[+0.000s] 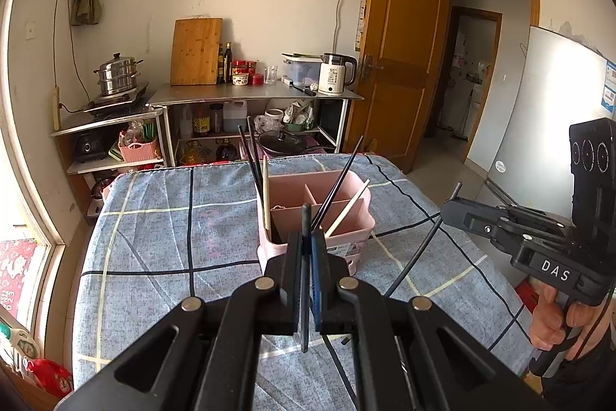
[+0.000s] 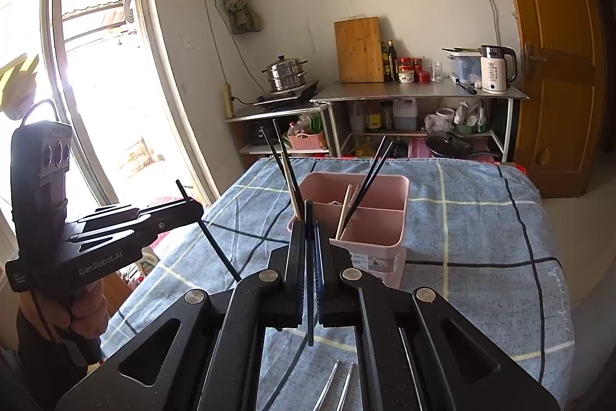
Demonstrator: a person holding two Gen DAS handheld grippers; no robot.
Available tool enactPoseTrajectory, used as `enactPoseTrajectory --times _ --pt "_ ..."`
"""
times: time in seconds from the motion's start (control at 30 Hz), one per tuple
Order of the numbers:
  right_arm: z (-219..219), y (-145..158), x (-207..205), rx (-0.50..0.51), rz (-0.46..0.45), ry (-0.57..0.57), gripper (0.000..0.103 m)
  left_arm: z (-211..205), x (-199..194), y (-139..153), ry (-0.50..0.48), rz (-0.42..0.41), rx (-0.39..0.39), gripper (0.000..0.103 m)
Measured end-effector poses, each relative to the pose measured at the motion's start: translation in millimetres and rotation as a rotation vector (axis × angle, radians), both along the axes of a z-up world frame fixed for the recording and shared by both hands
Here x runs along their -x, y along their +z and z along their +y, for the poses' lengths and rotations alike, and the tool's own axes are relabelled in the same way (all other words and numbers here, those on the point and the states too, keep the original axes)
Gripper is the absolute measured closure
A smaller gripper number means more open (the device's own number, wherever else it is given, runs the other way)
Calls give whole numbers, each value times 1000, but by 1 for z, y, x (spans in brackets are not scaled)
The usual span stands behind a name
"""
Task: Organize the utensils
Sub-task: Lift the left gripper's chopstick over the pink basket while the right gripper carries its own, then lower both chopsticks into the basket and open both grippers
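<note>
A pink divided utensil holder (image 1: 319,203) stands on the blue plaid table and holds several black and pale wooden chopsticks; it also shows in the right wrist view (image 2: 369,214). My left gripper (image 1: 307,237) is shut on a black chopstick (image 1: 305,280) held upright, just in front of the holder. My right gripper (image 2: 309,237) is shut on another black chopstick (image 2: 309,295), also upright before the holder. Each gripper shows in the other's view, the right one (image 1: 448,208) and the left one (image 2: 194,208), each holding its slanted chopstick.
Two metal utensil handles (image 2: 335,388) lie on the plaid cloth (image 1: 154,237) near me. Steel shelves with a kettle (image 1: 335,74), cutting board and steamer pot stand against the far wall. A wooden door (image 1: 400,45) is at right, a window (image 2: 77,64) at left.
</note>
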State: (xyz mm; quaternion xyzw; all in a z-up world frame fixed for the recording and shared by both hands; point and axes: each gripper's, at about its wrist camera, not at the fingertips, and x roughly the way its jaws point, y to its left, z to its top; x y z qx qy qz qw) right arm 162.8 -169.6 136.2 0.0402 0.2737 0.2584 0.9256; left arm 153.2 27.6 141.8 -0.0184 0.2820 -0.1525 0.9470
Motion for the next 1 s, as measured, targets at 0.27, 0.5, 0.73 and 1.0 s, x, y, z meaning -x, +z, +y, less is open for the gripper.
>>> enactPoseTrajectory --times 0.27,0.5,0.73,1.0 --pt "-3 8 -1 5 -15 -1 99 -2 -5 10 -13 -1 8 98" --pt "-3 31 -10 -4 -63 -2 99 0 -17 39 -10 -37 18 98" --pt "0 64 -26 -27 -127 -7 99 5 -37 75 5 -81 39 98" --pt "2 86 -50 -68 -174 -23 99 4 -62 98 15 -127 39 98"
